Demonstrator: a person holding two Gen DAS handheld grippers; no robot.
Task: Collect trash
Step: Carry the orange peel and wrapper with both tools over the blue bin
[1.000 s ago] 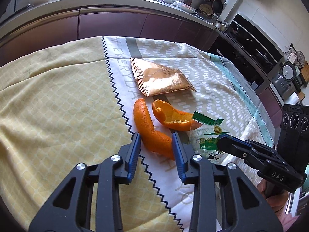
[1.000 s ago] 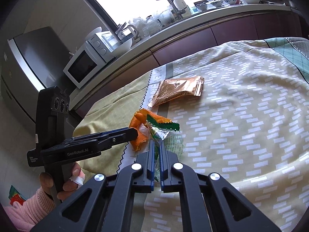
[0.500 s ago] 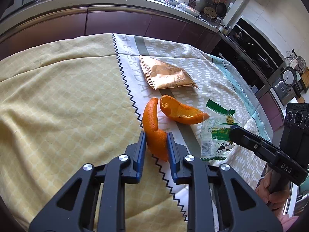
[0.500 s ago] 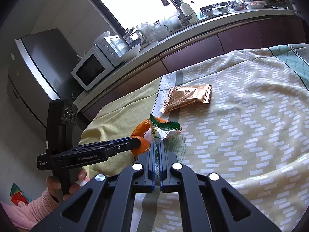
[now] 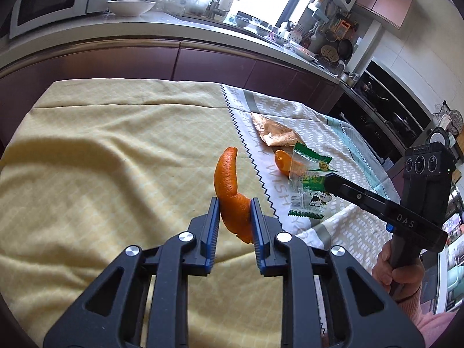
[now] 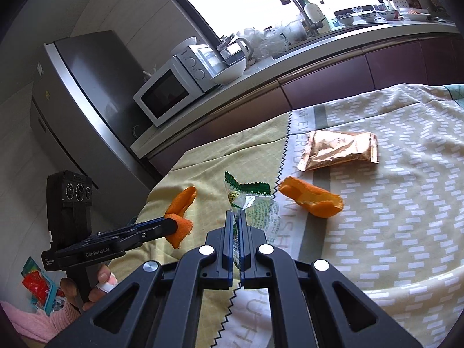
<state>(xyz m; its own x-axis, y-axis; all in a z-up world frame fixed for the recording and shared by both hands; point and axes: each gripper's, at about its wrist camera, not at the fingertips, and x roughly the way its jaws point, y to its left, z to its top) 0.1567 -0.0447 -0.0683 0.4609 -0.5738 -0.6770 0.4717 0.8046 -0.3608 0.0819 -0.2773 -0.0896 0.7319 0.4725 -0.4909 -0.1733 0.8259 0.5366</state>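
Observation:
My left gripper is shut on a long curved orange peel and holds it above the yellow part of the tablecloth. In the right wrist view that peel hangs from the left gripper. My right gripper is shut on a clear candy wrapper with green ends, lifted off the cloth. The same wrapper shows in the left wrist view. A second orange peel and a shiny copper-coloured packet lie on the white patterned cloth.
A kitchen counter with a microwave, bowls and a kettle runs behind the table. A grey fridge stands at the left. A hand in a pink sleeve grips the left tool. Colourful packaging lies on the floor.
The left jaws closed on the long peel and lifted it leftward off the cloth. The right gripper rose a little with the wrapper, away from the second peel.

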